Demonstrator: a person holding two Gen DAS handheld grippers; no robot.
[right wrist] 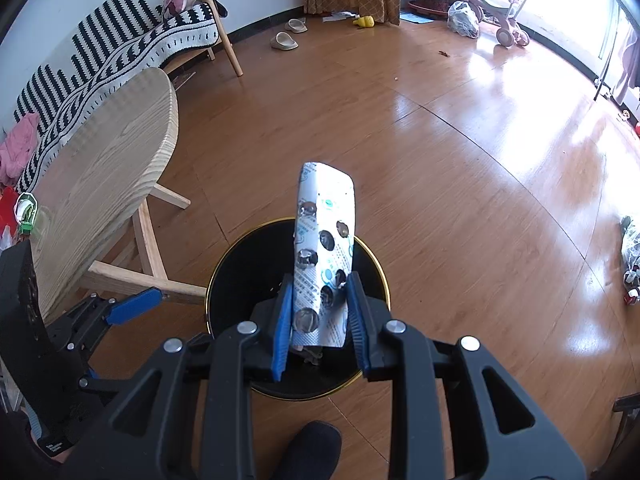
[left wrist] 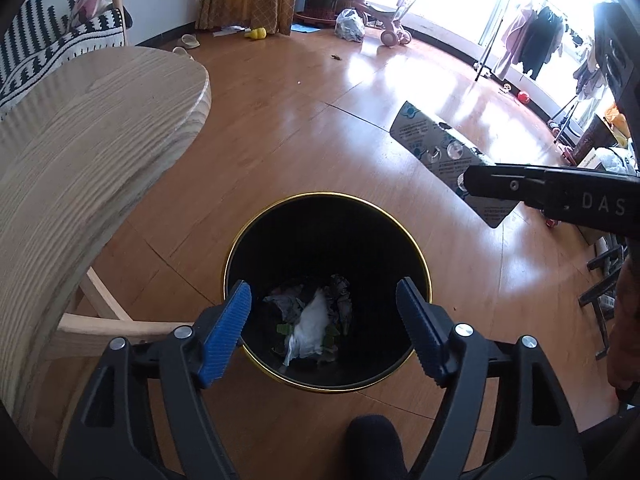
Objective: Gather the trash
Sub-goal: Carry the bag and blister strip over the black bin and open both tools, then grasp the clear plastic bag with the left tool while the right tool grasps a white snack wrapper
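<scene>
A black bin with a gold rim (left wrist: 256,220) stands on the wooden floor, directly below both grippers. At its bottom lie a crumpled white tissue (left wrist: 312,322) and other scraps. My left gripper (left wrist: 324,300) hangs over the bin's mouth, open, with nothing between its blue pads. My right gripper (right wrist: 320,312) is shut on a silver blister pack (right wrist: 324,240), gripped at its lower end and standing up over the bin (right wrist: 218,268). The same blister pack (left wrist: 432,140) shows at the right of the left wrist view, beside the right gripper's black body.
A round light-wood table (left wrist: 80,152) stands close on the left, its legs next to the bin. A striped sofa (right wrist: 120,40) lines the far wall. Slippers (right wrist: 284,40), a yellow toy, a plastic bag (right wrist: 464,20) and a pink ride-on toy lie far off. A dark shoe tip (right wrist: 308,452) is below.
</scene>
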